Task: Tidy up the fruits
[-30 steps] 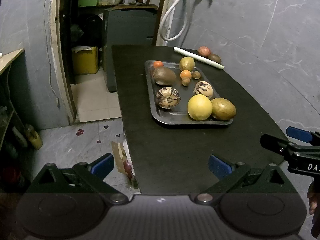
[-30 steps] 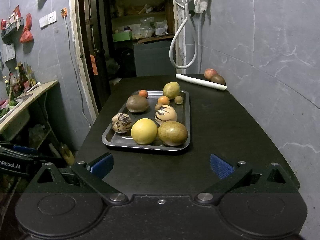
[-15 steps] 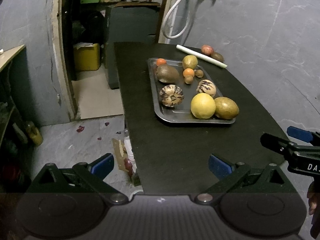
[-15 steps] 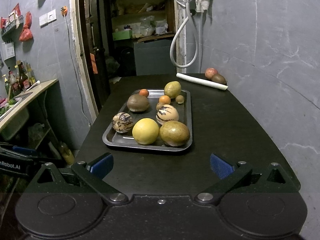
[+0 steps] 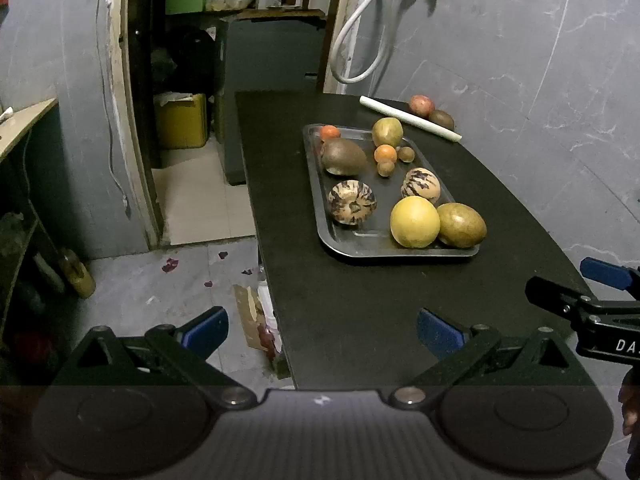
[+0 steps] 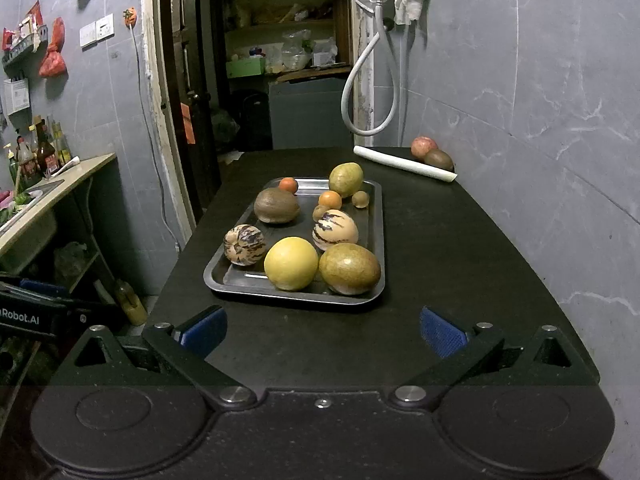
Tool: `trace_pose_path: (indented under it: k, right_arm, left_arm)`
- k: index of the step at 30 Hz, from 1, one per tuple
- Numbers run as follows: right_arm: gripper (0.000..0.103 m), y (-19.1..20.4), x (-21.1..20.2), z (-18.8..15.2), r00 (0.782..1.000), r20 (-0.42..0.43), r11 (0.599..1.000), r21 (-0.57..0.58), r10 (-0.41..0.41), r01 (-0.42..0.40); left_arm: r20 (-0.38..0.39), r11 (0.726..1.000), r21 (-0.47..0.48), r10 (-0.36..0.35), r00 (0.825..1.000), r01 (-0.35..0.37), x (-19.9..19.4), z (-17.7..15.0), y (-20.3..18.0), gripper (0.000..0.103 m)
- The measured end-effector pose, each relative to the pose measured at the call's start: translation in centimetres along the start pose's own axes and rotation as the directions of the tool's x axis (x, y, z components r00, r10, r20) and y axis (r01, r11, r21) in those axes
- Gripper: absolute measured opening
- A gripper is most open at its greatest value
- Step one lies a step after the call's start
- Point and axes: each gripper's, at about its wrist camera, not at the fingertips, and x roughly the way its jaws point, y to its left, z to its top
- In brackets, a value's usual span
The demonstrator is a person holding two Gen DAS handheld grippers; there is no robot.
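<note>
Both sets of fingers are spread wide and hold nothing: the left gripper (image 5: 322, 330) hangs over the desk's (image 5: 360, 300) near left edge, the right gripper (image 6: 323, 330) over its near end. The fruits lie well ahead on a dark tray (image 6: 296, 294), a yellow round fruit (image 6: 291, 263) nearest. Two more, perhaps an apple (image 6: 424, 147) and a brown fruit (image 6: 439, 159), sit behind a white roll (image 6: 404, 163) by the wall.

Dim indoor light, heavy fisheye bend

Both views are sharp at centre, with black vignette corners and walls curving at the edges. Soft overhead light gives faint glare on the tray (image 6: 297, 295) rim; the doorway (image 6: 256, 80) in the upper middle stays murky.
</note>
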Motion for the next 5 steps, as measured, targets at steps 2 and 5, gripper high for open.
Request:
trace_pose_path:
  k: [2, 5]
  right_arm:
    - [0.102, -0.09, 0.08, 0.08, 1.000, -0.003, 1.000, 0.001, -0.001, 0.001]
    - [0.102, -0.13, 0.18, 0.17, 1.000, -0.004, 1.000, 0.001, -0.002, 0.002]
  left_arm:
    - [0.002, 1.000, -0.002, -0.002, 1.000, 0.002, 0.02, 0.07, -0.03, 0.102]
    - [0.000, 1.000, -0.004, -0.003, 1.000, 0.003, 0.18, 0.14, -0.13, 0.102]
